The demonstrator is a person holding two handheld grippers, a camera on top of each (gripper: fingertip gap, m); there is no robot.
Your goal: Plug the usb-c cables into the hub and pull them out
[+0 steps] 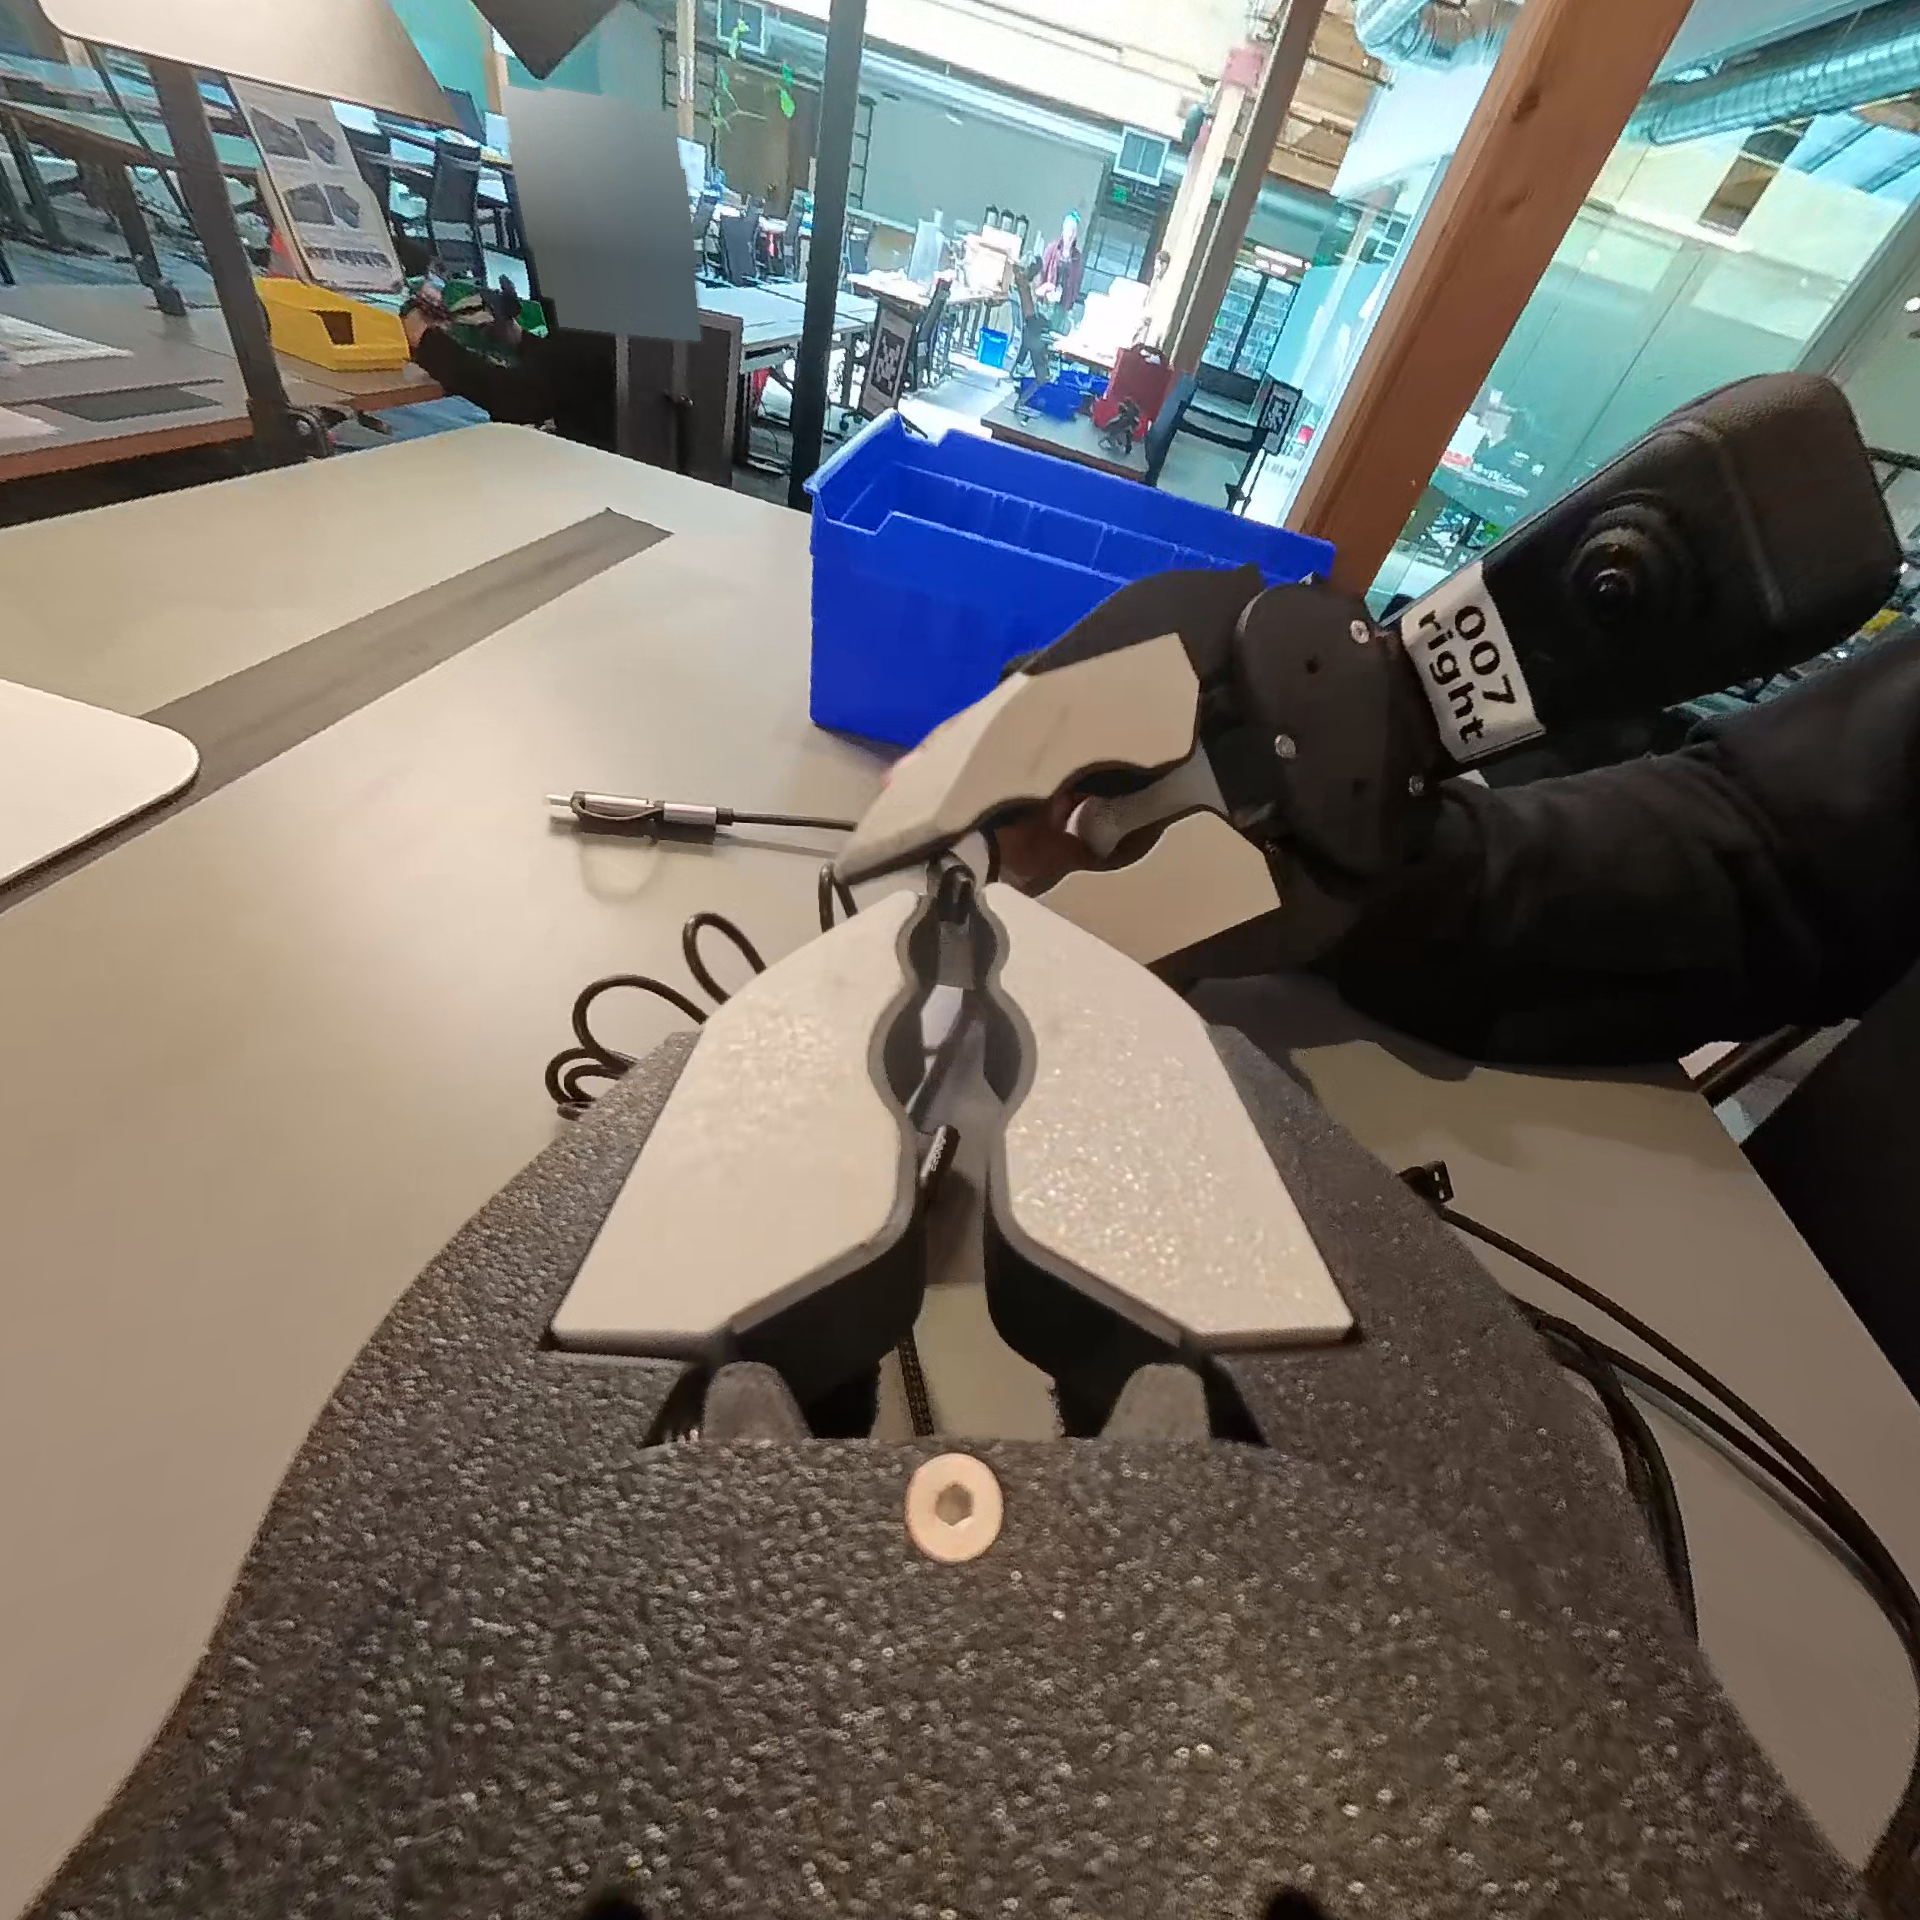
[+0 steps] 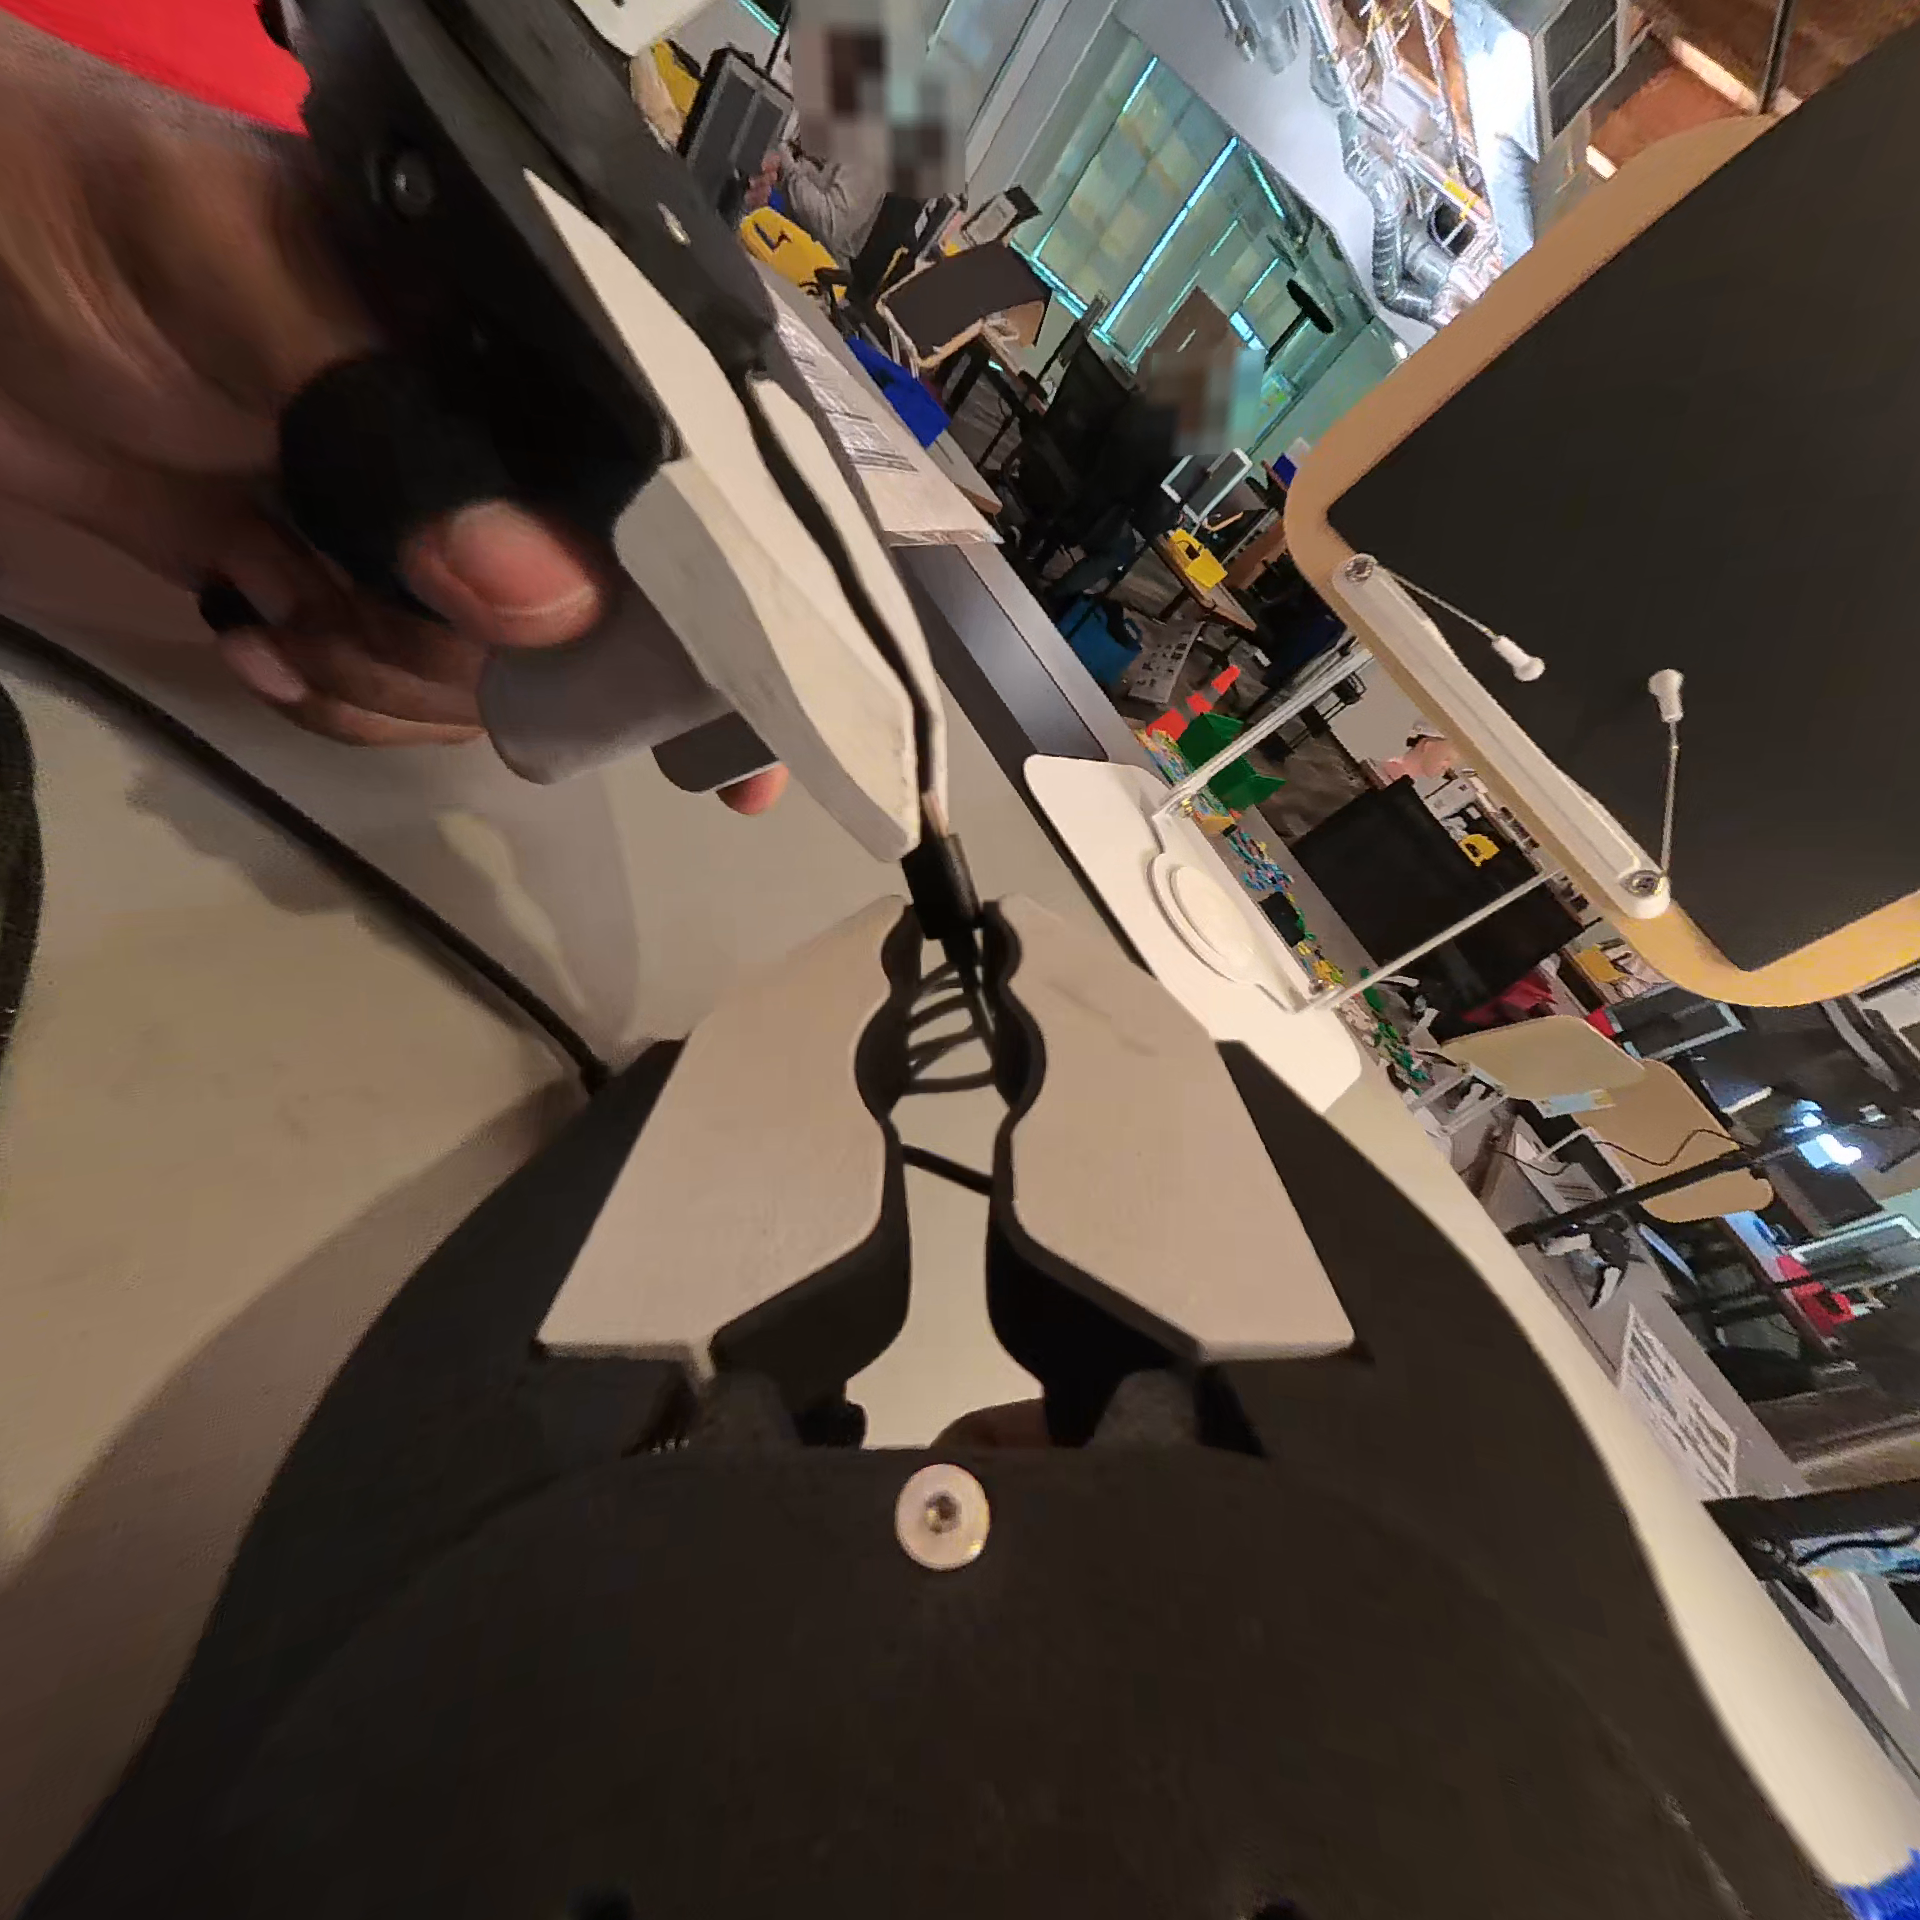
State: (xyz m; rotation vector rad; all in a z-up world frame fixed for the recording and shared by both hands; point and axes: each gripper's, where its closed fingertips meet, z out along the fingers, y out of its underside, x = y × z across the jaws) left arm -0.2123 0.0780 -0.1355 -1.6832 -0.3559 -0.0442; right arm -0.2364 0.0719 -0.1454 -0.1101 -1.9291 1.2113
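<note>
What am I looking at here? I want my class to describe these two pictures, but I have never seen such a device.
There is no robot. A person holds a two-finger gripper, rather like tongs, in each hand, and each gripper carries a camera looking along its fingers.

One picture comes from the left gripper, with the other gripper reaching in from the right. The second, tilted, comes from the right gripper. At its top left a hand holds the left gripper.

On the grey table are a loose cable with a grey plug, a coiled black cable and a blue bin.

The grippers meet tip to tip. The right one pinches a black connector. The left one is shut on a silver piece joined to it. Whether that piece is the hub is hidden.
</note>
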